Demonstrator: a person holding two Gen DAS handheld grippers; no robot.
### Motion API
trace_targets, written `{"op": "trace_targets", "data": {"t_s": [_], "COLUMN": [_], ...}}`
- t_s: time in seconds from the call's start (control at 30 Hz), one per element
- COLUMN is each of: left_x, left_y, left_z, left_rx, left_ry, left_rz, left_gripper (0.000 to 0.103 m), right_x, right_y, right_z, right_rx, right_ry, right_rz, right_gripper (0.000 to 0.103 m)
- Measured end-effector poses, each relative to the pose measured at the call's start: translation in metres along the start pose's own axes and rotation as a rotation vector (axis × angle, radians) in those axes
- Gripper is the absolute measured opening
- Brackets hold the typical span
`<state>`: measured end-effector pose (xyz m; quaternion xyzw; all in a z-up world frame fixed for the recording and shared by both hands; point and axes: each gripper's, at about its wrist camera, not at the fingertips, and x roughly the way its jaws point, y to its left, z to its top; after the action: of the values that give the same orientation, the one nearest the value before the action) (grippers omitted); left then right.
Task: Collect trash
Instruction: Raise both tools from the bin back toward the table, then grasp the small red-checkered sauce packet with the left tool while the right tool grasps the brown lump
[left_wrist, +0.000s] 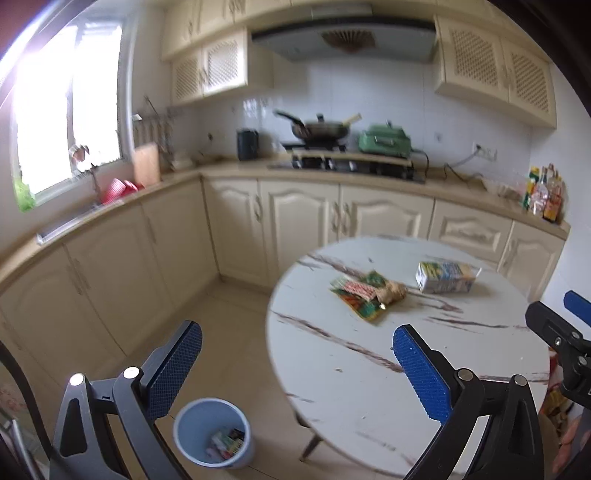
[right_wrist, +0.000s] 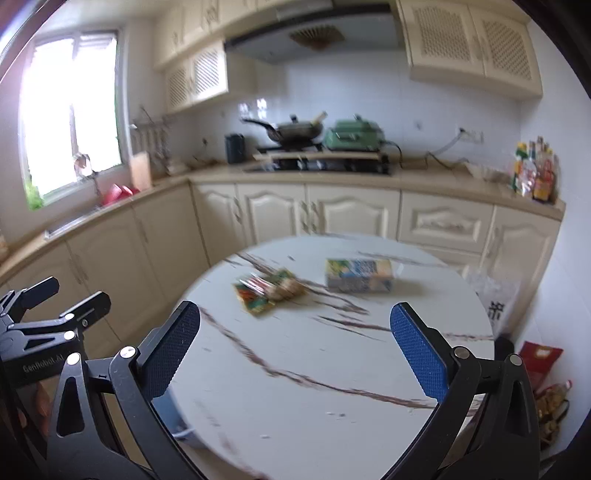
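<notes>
A round white marble-pattern table (left_wrist: 351, 373) (right_wrist: 295, 387) carries crumpled snack wrappers (left_wrist: 365, 293) (right_wrist: 267, 290) and a drink carton (left_wrist: 445, 277) (right_wrist: 358, 275) lying on its side. On the floor left of the table stands a blue bin (left_wrist: 214, 432) with some litter inside. My left gripper (left_wrist: 297, 363) is open and empty, hovering over the table's near left edge above the bin. My right gripper (right_wrist: 295, 349) is open and empty over the near half of the table, short of the wrappers. Each gripper shows at the edge of the other's view.
Cream kitchen cabinets (left_wrist: 295, 221) run along the back and left, with a stove, a pan (left_wrist: 321, 129) and a green appliance (left_wrist: 384, 140) on the counter. Bottles (left_wrist: 543, 192) stand at the counter's right end. Bags (right_wrist: 543, 373) lie on the floor right of the table.
</notes>
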<state>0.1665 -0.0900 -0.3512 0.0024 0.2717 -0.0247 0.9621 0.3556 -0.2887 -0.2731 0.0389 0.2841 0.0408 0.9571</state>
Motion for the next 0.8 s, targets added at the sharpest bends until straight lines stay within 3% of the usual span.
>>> {"op": "trace_targets", "data": {"t_s": [0.13,0.27,0.37,0.67,0.8], "left_x": [0.059,0.097,0.115,0.147,0.165], "left_y": [-0.012,-0.001,0.011,0.056,0.056], "left_z": [0.036,0.073,0.086,0.104,0.100], "left_rx": [0.002,-0.006,-0.022,-0.046,-0.032], "left_ry": [0.107,0.156,0.160,0.182,0.189], "left_rz": [-0.069,-0.047,-0.024,0.024,0.025], "left_gripper": [0.102,0.102,0.102,0.102,0.102], "right_x": [0.038,0.086,0.123,0.244,0.274], "right_y": [-0.024,-0.045,-0.049,-0.005,0.003], "right_z": [-0.002,0.000,0.008,0.021,0.018], "right_rx": [0.005,0.009,0.036,0.036,0.031], "right_ry": [0.075,0.153,0.207,0.385,0.415], "right_rz": [-0.034,-0.038,0.016,0.135,0.133], "right_gripper": [0.103,0.103,0.103,0.103,0.091]}}
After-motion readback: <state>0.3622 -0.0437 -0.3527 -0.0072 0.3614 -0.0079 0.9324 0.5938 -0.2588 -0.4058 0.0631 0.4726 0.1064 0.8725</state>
